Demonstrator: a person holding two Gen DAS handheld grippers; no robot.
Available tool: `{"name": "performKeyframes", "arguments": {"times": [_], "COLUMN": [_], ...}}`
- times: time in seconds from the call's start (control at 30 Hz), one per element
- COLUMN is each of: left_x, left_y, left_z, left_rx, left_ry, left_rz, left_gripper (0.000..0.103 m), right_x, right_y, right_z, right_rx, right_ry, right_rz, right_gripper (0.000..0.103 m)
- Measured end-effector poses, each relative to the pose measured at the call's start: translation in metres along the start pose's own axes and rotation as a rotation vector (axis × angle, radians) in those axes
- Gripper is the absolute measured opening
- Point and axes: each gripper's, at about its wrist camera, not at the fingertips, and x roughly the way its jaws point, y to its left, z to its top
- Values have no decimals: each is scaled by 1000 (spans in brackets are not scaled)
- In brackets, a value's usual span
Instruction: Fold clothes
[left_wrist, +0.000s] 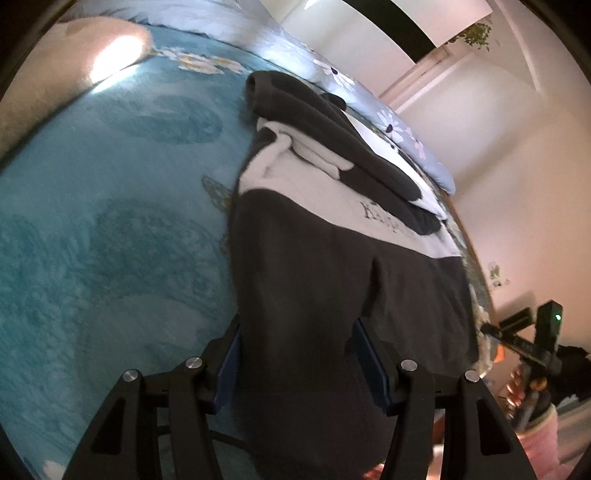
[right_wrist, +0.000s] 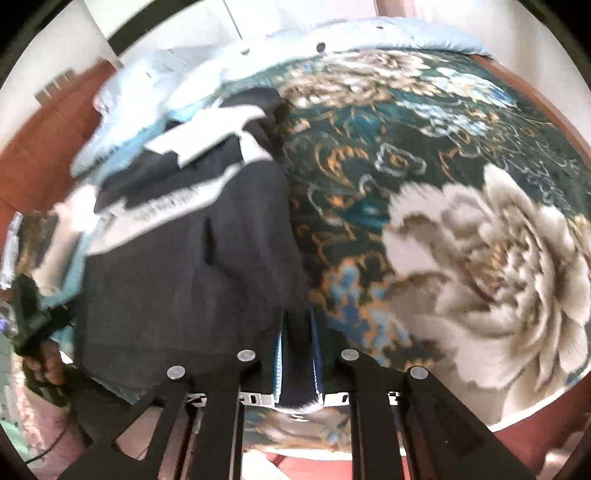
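A dark grey and white sweatshirt (left_wrist: 332, 266) is laid lengthwise on the bed (left_wrist: 110, 221), near its edge, sleeves folded over the chest. Its hem is lifted by both grippers. The left gripper (left_wrist: 295, 354) is seen with fingers (left_wrist: 229, 365) set wide, the dark fabric draped between them. The right gripper (right_wrist: 297, 354) is clamped on a narrow fold of the hem, fingers (right_wrist: 277, 354) nearly together.

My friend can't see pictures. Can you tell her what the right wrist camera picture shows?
The right claw pinches the bottom edge of a dark gray and white sweatshirt lying on a bed. To its right spreads a dark teal blanket with big cream flowers.
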Motion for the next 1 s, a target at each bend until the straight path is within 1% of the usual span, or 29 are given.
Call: {"name": "performKeyframes", "arguments": {"times": [0.07, 0.1, 0.2, 0.33, 0.37, 0.43, 0.53, 0.63, 0.73, 0.83, 0.9, 0.97, 1.0], "left_x": [-2, -3, -7, -21, -23, -32, -43, -38, -21, -15, -10, -7, -8], "left_y": [1, 2, 3, 7, 9, 14, 18, 21, 23, 17, 14, 14, 15], "left_z": [-3, -4, -9, -23, -26, -32, -40, -40, -33, -26, -23, -22, -24], "left_rx": [-19, -29, -58, -83, -92, -125, -138, -150, -179, -163, -153, -148, -147], "left_ry": [16, 23, 49, 121, 131, 146, 136, 145, 127, 85, 70, 46, 36], "left_rz": [-24, -35, -68, -63, -76, -137, -154, -107, -122, -128, -132, -150, -145], "left_gripper": [61, 61, 62, 62, 62, 62, 62, 62, 62, 62, 60, 60, 55], "right_x": [1, 2, 17, 41, 47, 55, 63, 64, 67, 71, 76, 80, 81], "right_y": [-3, -3, -5, -10, -12, -13, -14, -13, -11, -14, -15, -15, -14], "right_z": [8, 11, 19, 26, 26, 27, 28, 29, 31, 36, 39, 41, 42], "right_rx": [10, 15, 35, 68, 76, 80, 80, 75, 66, 83, 84, 76, 67], "right_ry": [-27, -32, -20, 9, 16, 21, 16, 7, -8, -19, -20, -17, -10], "right_rz": [43, 60, 84, 115, 126, 142, 171, 209, 232, 279, 311, 342, 356], "right_gripper": [33, 35, 36, 36, 36, 36, 38, 46, 47, 47, 47, 47, 47]}}
